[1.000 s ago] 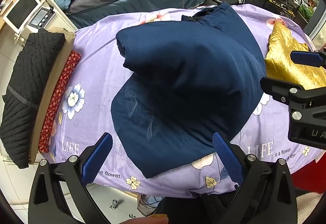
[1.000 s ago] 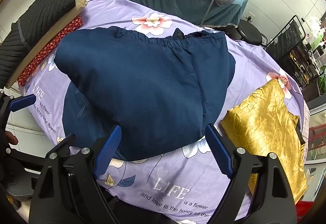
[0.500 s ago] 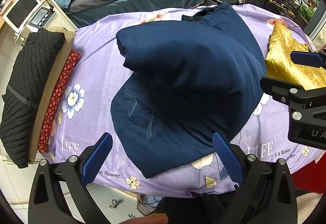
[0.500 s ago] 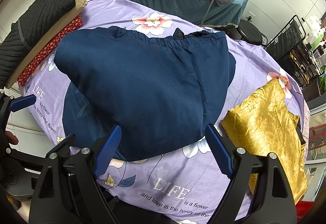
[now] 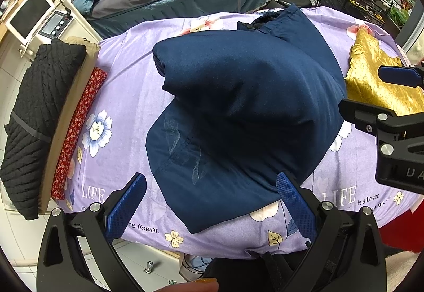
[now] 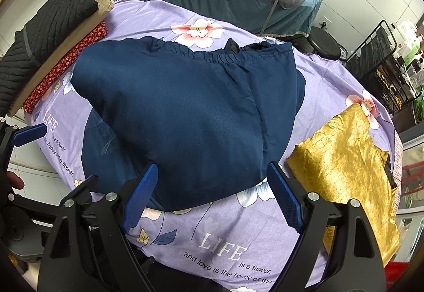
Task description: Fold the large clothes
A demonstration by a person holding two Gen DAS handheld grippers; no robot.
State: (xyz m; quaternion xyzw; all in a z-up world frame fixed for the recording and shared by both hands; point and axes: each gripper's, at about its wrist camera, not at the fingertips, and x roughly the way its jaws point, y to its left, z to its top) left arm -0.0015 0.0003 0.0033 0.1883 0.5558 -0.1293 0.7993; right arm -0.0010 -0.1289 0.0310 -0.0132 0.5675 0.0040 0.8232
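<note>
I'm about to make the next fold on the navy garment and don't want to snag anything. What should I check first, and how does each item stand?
1. Left gripper open, nothing between its pads: ok.
2. Right gripper open, empty: ok.
3. Navy garment lying flat: not ok, the folded layer bulges.
4. Gold garment apart from the navy one: ok.
5. Folded stack at the sheet's edge out of the way: ok.
6. Lower layer's edges aligned: cannot tell.

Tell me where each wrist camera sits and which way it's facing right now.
Left wrist: on the left claw, tilted steeply down at the navy garment; open blue fingers, fingertip below, right claw at right edge.
Right wrist: on the right claw, tilted down at the same garment; open fingers, left claw at left edge.
Shared: navy garment, gold cloth, purple floral sheet.
</note>
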